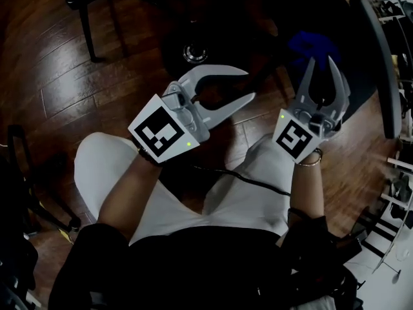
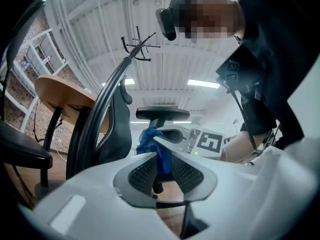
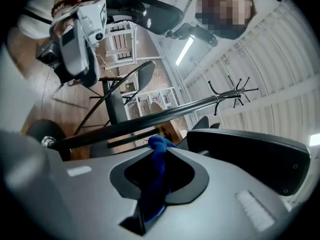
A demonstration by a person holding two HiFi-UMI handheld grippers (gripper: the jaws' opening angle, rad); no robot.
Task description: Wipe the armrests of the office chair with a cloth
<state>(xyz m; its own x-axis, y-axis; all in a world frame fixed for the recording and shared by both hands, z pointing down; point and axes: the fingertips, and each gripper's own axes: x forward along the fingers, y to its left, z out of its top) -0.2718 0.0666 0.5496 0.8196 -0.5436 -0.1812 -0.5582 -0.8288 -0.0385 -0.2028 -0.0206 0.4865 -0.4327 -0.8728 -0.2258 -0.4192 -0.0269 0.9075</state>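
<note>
Right gripper (image 1: 322,62): fingers clamped on blue cloth (image 3: 155,184), loose fold bunched past fingertips, likely as wiping pad.
Armrest (image 2: 162,114): just above cloth-bearing fingertips, contact not confirmed.
Left gripper (image 1: 247,84): fingers apart, nothing clamped, probably kept free to steady armrest.

office-like room: office chair (image 2: 116,134), coat stand (image 2: 138,45), round table (image 2: 62,94), wood floor (image 1: 64,76).

left tool (image 1: 249,84): jaws apart over wooden floor (image 1: 58,76) | right tool (image 1: 321,59): tips at blue cloth (image 1: 302,44) | office chair (image 1: 381,63): just right
</note>
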